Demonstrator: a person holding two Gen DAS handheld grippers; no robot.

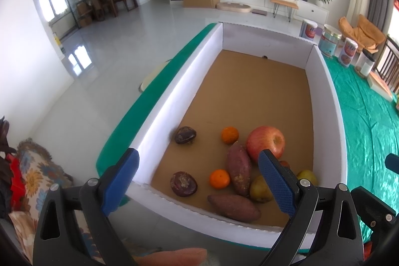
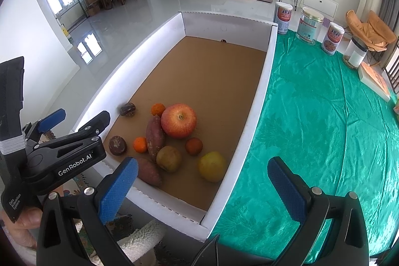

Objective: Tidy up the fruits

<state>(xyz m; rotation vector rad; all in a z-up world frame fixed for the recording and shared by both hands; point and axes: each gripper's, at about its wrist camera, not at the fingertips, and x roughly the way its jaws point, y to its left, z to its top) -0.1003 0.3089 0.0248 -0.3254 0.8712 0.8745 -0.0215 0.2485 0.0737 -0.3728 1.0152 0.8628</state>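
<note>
A white box (image 2: 259, 101) with a brown cardboard floor holds the produce at its near end. A red apple (image 2: 179, 120) lies beside two sweet potatoes (image 2: 154, 137), small oranges (image 2: 140, 144), a brown pear (image 2: 169, 158), a yellow fruit (image 2: 212, 166) and two dark passion fruits (image 2: 117, 145). My left gripper (image 1: 199, 181) hovers open above the box's near left corner, over the apple (image 1: 265, 143) and a sweet potato (image 1: 239, 168). My right gripper (image 2: 203, 191) is open over the near right corner, with nothing between its fingers.
The box sits on a green tablecloth (image 2: 324, 116) at the table's left edge, with white floor beyond. Three cans (image 2: 309, 26) and a white-lidded jar (image 2: 355, 54) stand at the back right. A hand (image 2: 25, 216) holds the left gripper's handle.
</note>
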